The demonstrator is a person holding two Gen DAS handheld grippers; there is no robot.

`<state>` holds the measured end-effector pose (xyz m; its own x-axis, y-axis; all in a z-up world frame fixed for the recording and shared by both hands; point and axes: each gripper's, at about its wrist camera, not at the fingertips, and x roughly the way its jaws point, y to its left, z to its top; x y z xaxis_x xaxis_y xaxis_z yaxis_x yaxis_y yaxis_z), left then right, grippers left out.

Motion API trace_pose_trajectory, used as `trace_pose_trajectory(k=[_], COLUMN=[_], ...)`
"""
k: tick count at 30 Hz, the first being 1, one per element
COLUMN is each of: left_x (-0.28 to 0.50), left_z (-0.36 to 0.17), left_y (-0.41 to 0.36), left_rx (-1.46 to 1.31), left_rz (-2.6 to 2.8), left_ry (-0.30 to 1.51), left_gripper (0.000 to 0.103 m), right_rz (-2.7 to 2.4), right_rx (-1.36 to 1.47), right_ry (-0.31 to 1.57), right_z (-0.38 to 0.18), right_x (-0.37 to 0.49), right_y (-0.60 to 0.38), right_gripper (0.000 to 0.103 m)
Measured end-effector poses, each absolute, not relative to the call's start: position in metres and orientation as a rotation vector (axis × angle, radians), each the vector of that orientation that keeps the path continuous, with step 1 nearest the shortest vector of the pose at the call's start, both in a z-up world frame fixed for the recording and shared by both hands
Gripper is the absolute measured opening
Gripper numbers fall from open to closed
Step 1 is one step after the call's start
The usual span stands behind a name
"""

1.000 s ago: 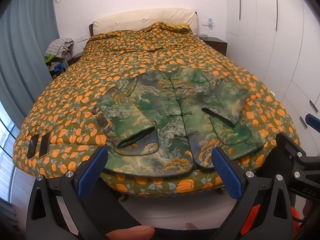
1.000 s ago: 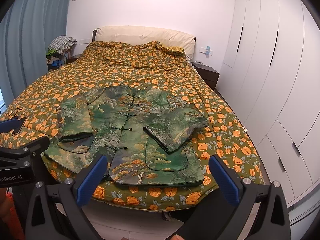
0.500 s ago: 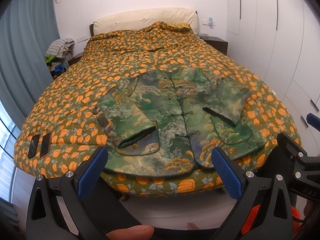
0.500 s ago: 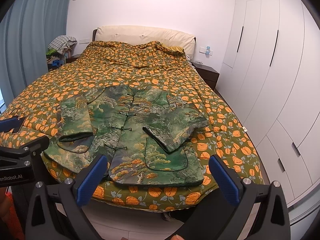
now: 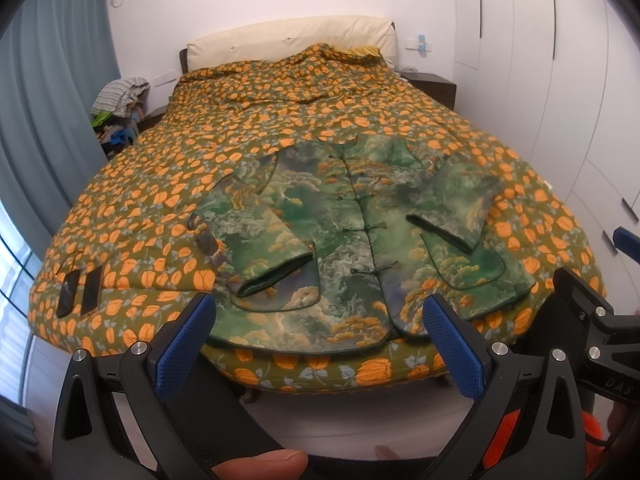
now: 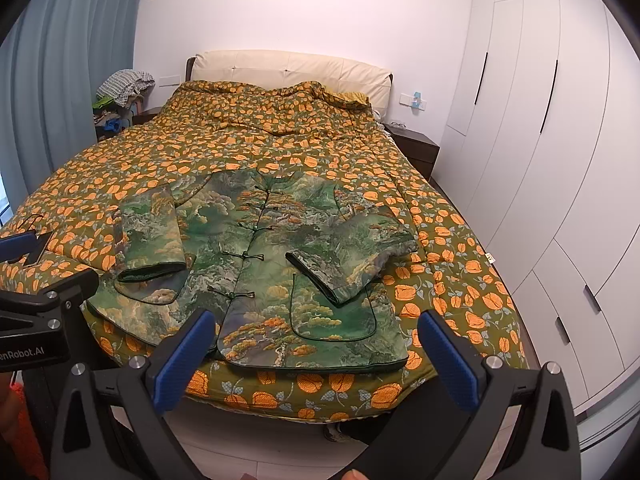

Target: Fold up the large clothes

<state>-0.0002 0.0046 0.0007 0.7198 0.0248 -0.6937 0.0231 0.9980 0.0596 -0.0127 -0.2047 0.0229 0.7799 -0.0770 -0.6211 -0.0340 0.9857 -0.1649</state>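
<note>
A green landscape-print jacket [image 6: 276,264] lies face up, buttoned, on the foot end of a bed covered by an orange-leaf quilt [image 6: 280,148]. Its hem runs along the foot edge of the mattress; its collar [image 6: 276,180] points toward the cream headboard [image 6: 288,68]. The long axis, marked by the row of knot buttons down the front, therefore runs hem to collar, straight away from the onlooker at the bed's foot.

Both sleeves are already folded in over the body: one cuff [image 6: 154,272] rests on the panel to the viewer's left, the other cuff [image 6: 320,276] lies slanted across the panel to the viewer's right.

The left gripper [image 5: 320,340] and the right gripper [image 6: 316,350] hover side by side off the foot of the bed, short of the hem and not touching cloth. Each has its blue pads spread wide with nothing between them.

The jacket lies directly ahead of both tools, hem nearest. The left gripper faces the hem's left half and centre, the right gripper the placket and right half; neither is clearly closer, though fisheye distortion makes depth hard to judge. The likely next fold, hem brought up toward collar, would call for each tool to take its own hem corner.

Two dark flat objects [image 5: 80,290], possibly phones, lie on the quilt well left of the jacket.
</note>
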Motion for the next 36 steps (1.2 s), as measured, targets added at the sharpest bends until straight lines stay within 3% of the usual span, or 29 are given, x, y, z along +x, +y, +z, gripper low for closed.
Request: trace_pose_trajectory(k=[36], left_x=[0.0000], left_z=[0.0012], left_y=[0.0037], left_rx=[0.074], left_rz=[0.004], left_ry=[0.767], left_gripper=[0.103], right_rz=[-0.023], right_rx=[-0.171], right_ry=[0.684], right_z=[0.0190], right_x=[-0.0136], right_y=[-0.2054], right_gripper=[0.103])
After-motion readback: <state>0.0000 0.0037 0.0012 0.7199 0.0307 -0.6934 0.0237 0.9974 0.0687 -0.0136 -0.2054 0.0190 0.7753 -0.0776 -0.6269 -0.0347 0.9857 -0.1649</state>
